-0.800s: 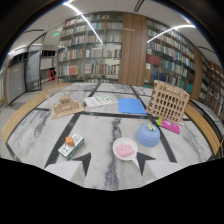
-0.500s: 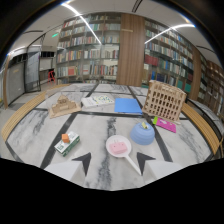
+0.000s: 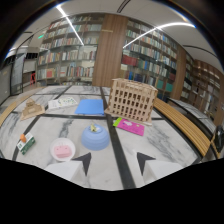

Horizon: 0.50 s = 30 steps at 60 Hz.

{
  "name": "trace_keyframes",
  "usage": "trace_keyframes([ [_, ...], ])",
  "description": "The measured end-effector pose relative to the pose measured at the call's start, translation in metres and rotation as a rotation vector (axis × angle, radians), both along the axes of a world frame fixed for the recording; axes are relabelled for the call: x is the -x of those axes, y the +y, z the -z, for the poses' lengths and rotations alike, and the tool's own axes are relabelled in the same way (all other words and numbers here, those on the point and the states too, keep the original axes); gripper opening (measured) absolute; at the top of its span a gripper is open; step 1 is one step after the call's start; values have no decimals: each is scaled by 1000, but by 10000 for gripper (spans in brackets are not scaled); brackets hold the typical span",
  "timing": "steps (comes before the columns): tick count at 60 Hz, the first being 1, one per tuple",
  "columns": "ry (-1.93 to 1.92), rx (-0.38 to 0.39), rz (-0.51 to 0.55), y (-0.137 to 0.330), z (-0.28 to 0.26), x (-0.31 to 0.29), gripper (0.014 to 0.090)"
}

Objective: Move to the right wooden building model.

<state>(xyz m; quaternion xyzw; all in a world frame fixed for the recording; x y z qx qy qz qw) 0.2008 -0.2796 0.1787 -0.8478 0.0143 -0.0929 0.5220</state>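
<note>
The right wooden building model (image 3: 131, 100), a pale lattice block with rows of window openings, stands on the marble table (image 3: 165, 145) well beyond my fingers and slightly to their right. A smaller left wooden model (image 3: 31, 107) sits far off to the left. My gripper (image 3: 114, 162) is open; its two dark fingertips (image 3: 84, 162) hover over bare table with nothing between them.
Just ahead of the fingers lie a blue bowl (image 3: 95, 139) with a yellow item on it and a pink dish (image 3: 62, 150). Beyond are a blue folder (image 3: 90, 106), a pink card (image 3: 131, 126), white paper (image 3: 62, 102) and a small box (image 3: 25, 143). Bookshelves (image 3: 150, 60) line the back.
The view has advanced and swung right: the right wooden model is now larger and nearer the middle ahead of the fingers. The blue bowl and pink dish slid left.
</note>
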Motion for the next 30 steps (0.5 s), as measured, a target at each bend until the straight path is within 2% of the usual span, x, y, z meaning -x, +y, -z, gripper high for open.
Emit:
trace_keyframes([
  [16,-45,-62,100,126,-19,-121,863],
  [30,-21,-44,126,235,-3,-175,860],
])
